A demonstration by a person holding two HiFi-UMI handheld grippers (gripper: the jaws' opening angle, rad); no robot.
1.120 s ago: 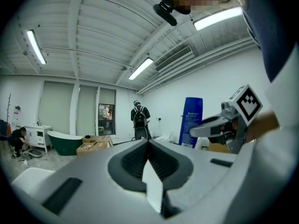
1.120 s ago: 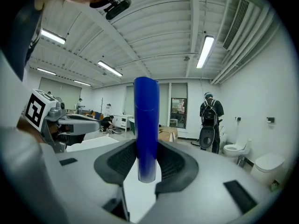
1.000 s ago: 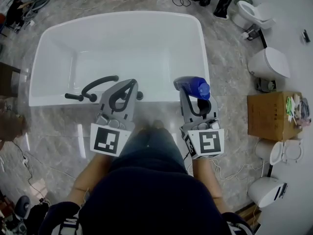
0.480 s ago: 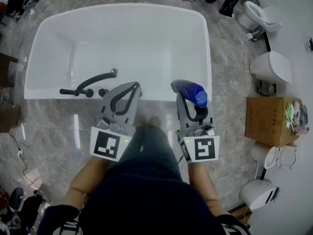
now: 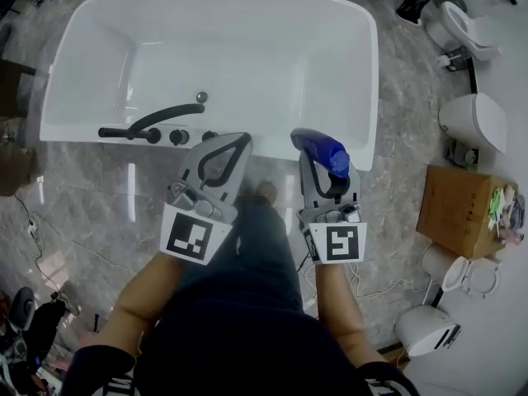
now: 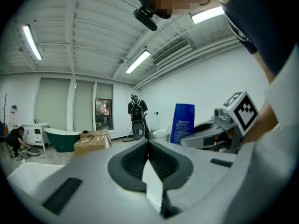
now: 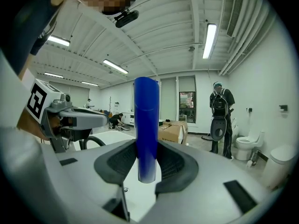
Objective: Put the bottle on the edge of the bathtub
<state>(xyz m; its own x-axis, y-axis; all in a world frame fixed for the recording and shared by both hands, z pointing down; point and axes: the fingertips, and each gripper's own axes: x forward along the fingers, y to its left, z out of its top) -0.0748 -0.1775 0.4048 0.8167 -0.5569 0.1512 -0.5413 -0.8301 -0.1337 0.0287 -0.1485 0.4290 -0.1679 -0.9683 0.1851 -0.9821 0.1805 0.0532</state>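
Observation:
A white bathtub (image 5: 82, 132) fills the top of the head view. My right gripper (image 5: 318, 148) is shut on a blue bottle (image 5: 327, 150), which hangs over the tub's near rim toward its right end. In the right gripper view the bottle (image 7: 146, 125) stands upright between the dark pads (image 7: 174, 161) of the right gripper (image 7: 148, 149). My left gripper (image 5: 242, 139) is shut and empty, its tips over the near rim right of the black faucet (image 5: 153, 122). The left gripper view shows its jaws (image 6: 148, 144) meeting, with the bottle (image 6: 183, 122) beyond them.
A cardboard box (image 5: 462, 209) and several white toilets (image 5: 474, 122) stand on the marble floor right of the tub. Cables (image 5: 33, 229) lie on the floor at the left. The person's foot (image 5: 265, 191) shows between the grippers.
The head view has shifted, and the tub now sits higher and larger in the picture. Both grippers keep their places by the near rim. The bottle stays in the right gripper.

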